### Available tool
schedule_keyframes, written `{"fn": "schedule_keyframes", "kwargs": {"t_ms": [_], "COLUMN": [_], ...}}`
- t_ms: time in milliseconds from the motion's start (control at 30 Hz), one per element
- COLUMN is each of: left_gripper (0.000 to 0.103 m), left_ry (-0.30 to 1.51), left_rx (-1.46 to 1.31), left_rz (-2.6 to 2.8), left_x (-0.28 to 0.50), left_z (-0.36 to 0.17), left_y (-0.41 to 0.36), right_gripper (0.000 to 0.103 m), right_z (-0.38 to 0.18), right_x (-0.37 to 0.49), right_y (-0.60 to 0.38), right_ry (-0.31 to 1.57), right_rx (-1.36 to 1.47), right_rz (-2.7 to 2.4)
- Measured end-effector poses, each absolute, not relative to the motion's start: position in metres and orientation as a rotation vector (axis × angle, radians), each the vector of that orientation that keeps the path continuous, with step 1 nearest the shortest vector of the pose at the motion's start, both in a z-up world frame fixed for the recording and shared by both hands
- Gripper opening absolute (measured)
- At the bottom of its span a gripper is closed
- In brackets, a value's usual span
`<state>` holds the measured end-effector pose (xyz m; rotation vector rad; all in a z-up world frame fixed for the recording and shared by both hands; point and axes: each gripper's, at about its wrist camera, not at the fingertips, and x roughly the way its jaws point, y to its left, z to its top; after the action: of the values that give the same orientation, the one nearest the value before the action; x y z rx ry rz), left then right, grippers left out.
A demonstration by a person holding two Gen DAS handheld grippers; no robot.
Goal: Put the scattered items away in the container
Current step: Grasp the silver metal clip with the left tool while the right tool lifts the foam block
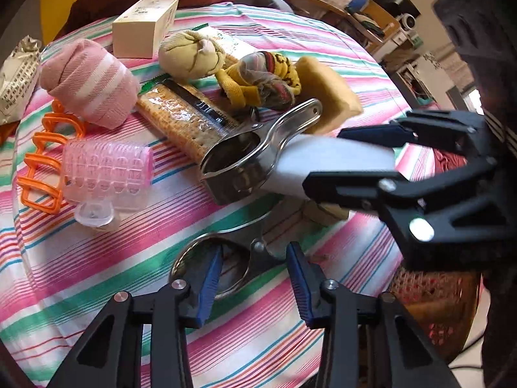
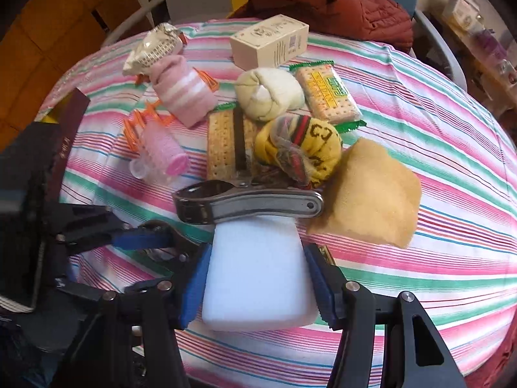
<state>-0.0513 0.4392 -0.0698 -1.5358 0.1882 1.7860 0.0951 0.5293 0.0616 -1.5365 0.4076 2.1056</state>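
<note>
Between right tool [image 2: 257, 278] pads, smooth white foam block [image 2: 255, 274]

A tablecloth [image 2: 420, 103] striped in pink, green, white and thin blue and red lines. On it: a white foam block [image 2: 258, 278], a tan sponge [image 2: 371, 194], a pink sock roll with white stripes [image 2: 184, 92], a yellow patterned sock [image 2: 303, 148], an orange hair clip [image 1: 42, 161], a translucent pink hair roller [image 1: 106, 174], a cream box [image 2: 271, 43] and a silver metal clip [image 2: 245, 203].
</note>
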Motion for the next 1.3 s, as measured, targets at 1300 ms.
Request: {"fn": "schedule_keyframes", "kwargs": {"t_ms": [1300], "left_gripper": [0.019], "left_ry": [0.151], "left_rx": [-1.352], "left_rz": [2.027], "left_x": [-0.022], "left_z": [-0.056], "left_y": [0.272], "right_gripper": [0.059], "right_z": [0.015], "right_x": [0.06], "right_y": [0.409], "right_ry": [0.447], "right_rx": [-1.436], "right_rz": [2.313]}}
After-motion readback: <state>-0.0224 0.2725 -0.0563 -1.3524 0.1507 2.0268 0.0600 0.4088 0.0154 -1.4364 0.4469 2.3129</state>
